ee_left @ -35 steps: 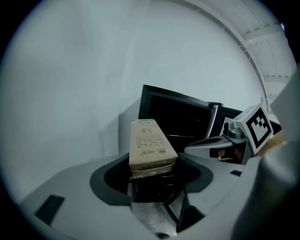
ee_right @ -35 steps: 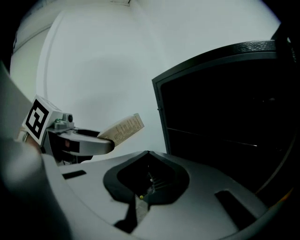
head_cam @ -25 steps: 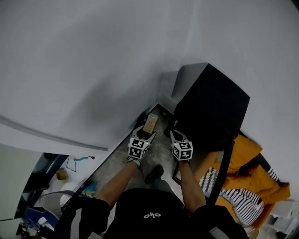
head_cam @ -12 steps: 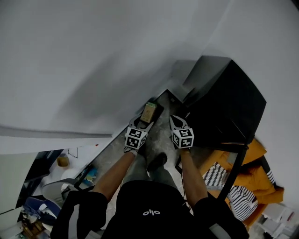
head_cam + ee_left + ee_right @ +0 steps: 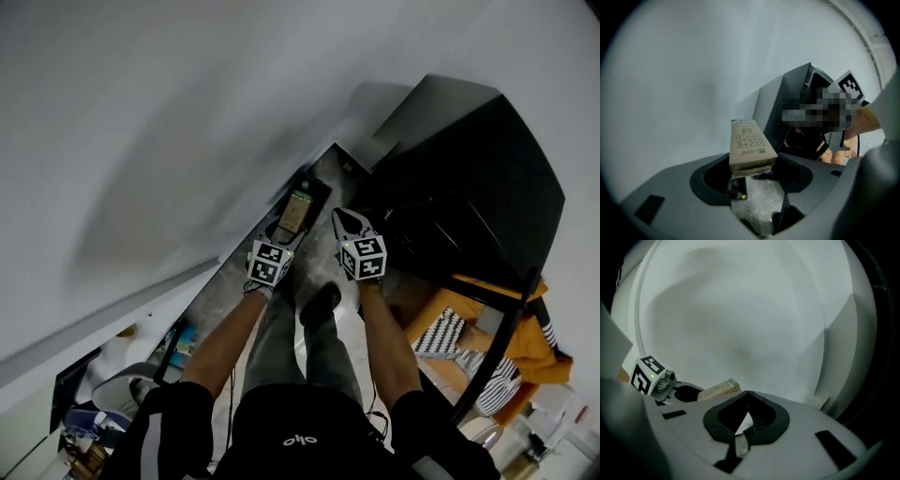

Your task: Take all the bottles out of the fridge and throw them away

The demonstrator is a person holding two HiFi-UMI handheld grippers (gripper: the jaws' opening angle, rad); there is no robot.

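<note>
Left gripper view: left gripper (image 5: 750,171) fingers clamp a carton's (image 5: 749,143) end, right gripper (image 5: 746,404) fingers together; that shallow hold could slip before the bin (image 5: 735,188).

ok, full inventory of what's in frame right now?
carton: 1, brown with green print, clamped in the left gripper
fridge: 1, black, right of the grippers
dark bin: 1, on the floor below the carton; small items inside, too small to identify
fabric: orange plus black-and-white striped, lower right by the fridge
clutter: mixed colours, lower left, too blurred to name
wall: white, left and ahead
floor: grey speckled, between wall and fridge
shoe: 1, black, on the floor between the arms
left gripper: grey, marker cube, shut on the carton
right gripper: grey, marker cube, shut, empty
</note>
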